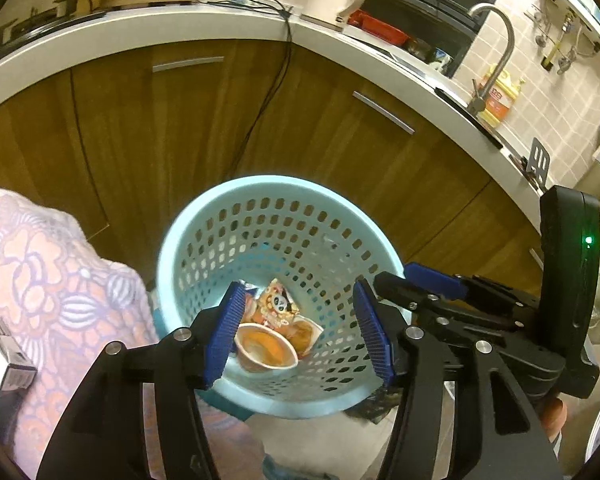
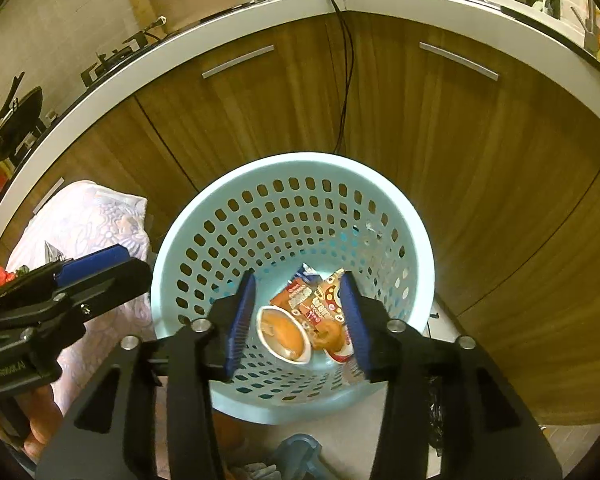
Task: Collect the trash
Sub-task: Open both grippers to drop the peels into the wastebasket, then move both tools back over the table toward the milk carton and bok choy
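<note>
Both tongs spread wide, empty: left tongs (image 1: 300, 332), right tongs (image 2: 300, 320). Trash, cup (image 2: 284, 334) and wrappers (image 2: 316, 304), lies on basket (image 2: 292, 168) floor, lower centre, directly beneath both; neither nearer.

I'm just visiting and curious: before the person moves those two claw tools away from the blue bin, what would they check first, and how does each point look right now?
1. Left gripper empty, jaws apart: ok.
2. Right gripper empty, jaws apart: ok.
3. White plastic cup with orange residue lies at the bottom of the pale blue perforated plastic basket: ok.
4. Crumpled orange and red snack wrappers lie inside the basket beside the cup: ok.
5. Basket standing upright on the floor: ok.
6. More trash left to collect elsewhere: cannot tell; something dark lies on the floor by the basket, too blurred to identify.
</note>
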`<act>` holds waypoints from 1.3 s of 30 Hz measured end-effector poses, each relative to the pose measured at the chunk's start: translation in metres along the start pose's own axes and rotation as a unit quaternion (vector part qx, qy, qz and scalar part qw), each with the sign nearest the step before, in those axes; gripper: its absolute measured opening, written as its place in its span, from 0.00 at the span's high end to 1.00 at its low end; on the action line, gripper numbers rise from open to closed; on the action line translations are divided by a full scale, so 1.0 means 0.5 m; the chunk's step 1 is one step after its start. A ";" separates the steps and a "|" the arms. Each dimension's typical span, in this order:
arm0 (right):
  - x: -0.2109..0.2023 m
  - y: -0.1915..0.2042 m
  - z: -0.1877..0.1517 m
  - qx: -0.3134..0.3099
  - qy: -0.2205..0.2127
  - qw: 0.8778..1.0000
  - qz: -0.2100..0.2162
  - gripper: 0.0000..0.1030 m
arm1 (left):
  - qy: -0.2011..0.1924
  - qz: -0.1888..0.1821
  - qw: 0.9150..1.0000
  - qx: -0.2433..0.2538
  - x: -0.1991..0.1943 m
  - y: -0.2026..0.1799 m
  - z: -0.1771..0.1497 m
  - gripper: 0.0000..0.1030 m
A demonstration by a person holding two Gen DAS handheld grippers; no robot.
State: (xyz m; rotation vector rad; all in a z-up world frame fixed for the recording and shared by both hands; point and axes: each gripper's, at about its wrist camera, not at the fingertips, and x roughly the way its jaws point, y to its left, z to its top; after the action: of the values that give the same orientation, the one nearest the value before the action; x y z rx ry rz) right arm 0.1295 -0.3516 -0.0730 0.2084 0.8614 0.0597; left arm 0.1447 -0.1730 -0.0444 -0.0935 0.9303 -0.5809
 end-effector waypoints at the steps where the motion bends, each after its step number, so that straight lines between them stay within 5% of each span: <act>1: -0.002 0.003 0.000 -0.001 -0.002 1.000 0.001 0.60 | -0.001 0.001 1.000 -0.002 -0.003 0.002 -0.001 0.47; 13: -0.027 0.081 0.003 -0.039 -0.015 0.999 0.022 0.60 | -0.045 0.013 0.999 -0.021 -0.100 0.032 -0.016 0.47; 25: -0.052 0.247 -0.006 -0.109 -0.025 0.991 0.075 0.60 | -0.102 0.056 0.991 -0.061 -0.245 0.102 -0.056 0.47; 32: -0.051 0.370 -0.043 -0.163 -0.023 0.982 0.096 0.60 | -0.139 0.097 0.979 -0.110 -0.350 0.192 -0.101 0.47; 39: -0.024 0.471 -0.084 -0.211 0.002 0.972 0.105 0.64 | -0.175 0.145 0.956 -0.187 -0.435 0.309 -0.154 0.47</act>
State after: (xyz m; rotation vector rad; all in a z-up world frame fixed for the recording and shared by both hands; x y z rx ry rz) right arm 0.0973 -0.1164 -0.0421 -0.1011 0.8077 0.4382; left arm 0.0523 0.0811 0.0181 -0.3815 0.6791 -0.1027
